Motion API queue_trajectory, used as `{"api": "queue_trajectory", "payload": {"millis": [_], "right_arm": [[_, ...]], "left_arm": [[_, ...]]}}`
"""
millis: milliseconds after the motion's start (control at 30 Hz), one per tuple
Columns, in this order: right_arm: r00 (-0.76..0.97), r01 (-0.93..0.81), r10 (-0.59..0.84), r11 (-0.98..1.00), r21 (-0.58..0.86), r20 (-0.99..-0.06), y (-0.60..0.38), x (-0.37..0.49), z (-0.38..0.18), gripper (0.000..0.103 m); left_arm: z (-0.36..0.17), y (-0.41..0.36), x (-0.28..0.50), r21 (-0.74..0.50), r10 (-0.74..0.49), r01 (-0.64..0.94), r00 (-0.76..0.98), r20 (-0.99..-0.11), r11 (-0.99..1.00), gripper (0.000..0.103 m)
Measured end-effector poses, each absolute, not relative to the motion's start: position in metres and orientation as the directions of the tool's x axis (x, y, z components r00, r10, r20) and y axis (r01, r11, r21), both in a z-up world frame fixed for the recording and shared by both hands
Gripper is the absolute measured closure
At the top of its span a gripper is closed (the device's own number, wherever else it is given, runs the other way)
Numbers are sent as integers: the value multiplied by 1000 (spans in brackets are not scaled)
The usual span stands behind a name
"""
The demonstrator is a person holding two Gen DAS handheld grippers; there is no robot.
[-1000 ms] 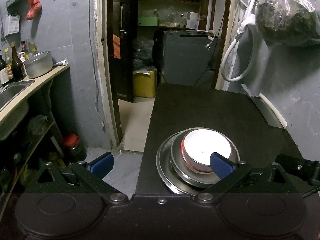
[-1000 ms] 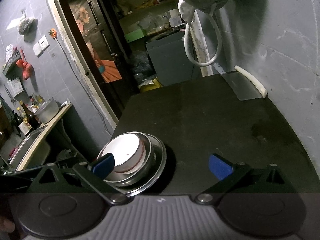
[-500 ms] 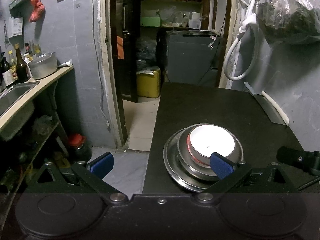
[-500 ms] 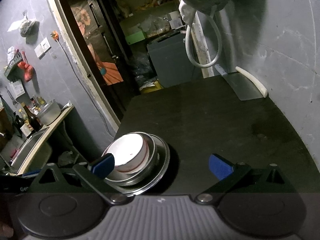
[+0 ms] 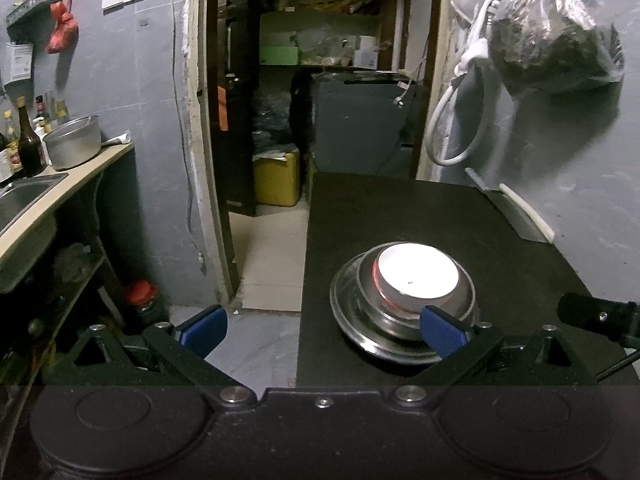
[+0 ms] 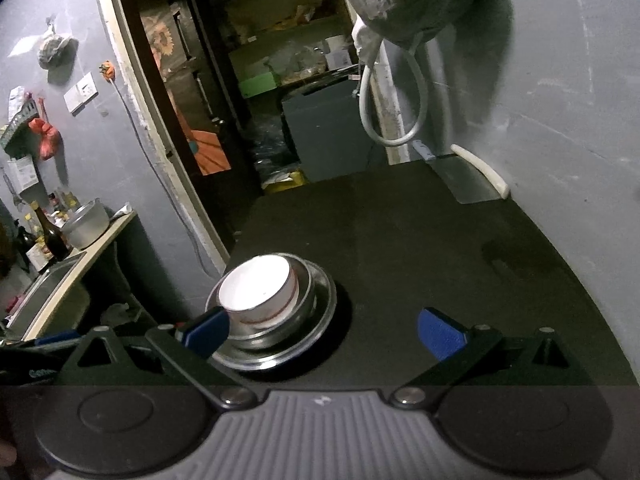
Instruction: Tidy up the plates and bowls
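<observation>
While both pairs of tongs stand wide open with nothing between their blue pads, neither touches the dishes. The left gripper (image 5: 323, 329) hangs over the near left edge of the black table (image 5: 400, 208), its right pad covering part of the stack's near rim, so that edge is hidden there. The right gripper (image 6: 323, 331) hovers over the table's near middle, its left pad overlapping the stack's near left side.

The stack sits near the table's near left corner: a white bowl (image 5: 418, 271) with a red band nested in a steel bowl (image 5: 466, 300), which rests on a steel plate (image 5: 345, 300). Glare washes out the white bowl's inside.

Only the left view shows a dark piece of the other tool (image 5: 596, 316) at the right edge. Only the right view shows a sunflower picture (image 6: 162, 40) on the door. Far right, a cleaver (image 6: 466, 178) lies against the wall; bottles (image 5: 28, 140) at the left are too dim to read.
</observation>
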State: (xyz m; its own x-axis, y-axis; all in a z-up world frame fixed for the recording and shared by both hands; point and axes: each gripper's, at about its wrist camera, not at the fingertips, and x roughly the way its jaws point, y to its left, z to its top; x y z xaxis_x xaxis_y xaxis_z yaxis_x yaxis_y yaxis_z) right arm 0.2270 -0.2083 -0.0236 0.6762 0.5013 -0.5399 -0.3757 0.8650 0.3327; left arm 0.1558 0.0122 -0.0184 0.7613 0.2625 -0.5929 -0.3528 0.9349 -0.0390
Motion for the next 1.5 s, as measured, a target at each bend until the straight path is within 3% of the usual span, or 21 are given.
{"api": "queue_trajectory", "payload": {"millis": [267,467,633,1500], "right_arm": [[738,-325,432,900,289,-518,-200,166,-10,0],[825,-313,376,926,213,-422,-191,105,-8,0],[847,-331,354,935,127,-396,-180,64,-11,0],[838,-273,292,956,110,-461,-179,23,-18,0]], "left_arm": [[-14,28,112,-73,187,-278,795,-577,958,1],[-17,40,71,-113,142,-240,827,-544,964,1],[-26,52,44,-118,134,-235,825,-549,965,1],[-36,54,5,-122,49,-138,834,-549,983,1]]}}
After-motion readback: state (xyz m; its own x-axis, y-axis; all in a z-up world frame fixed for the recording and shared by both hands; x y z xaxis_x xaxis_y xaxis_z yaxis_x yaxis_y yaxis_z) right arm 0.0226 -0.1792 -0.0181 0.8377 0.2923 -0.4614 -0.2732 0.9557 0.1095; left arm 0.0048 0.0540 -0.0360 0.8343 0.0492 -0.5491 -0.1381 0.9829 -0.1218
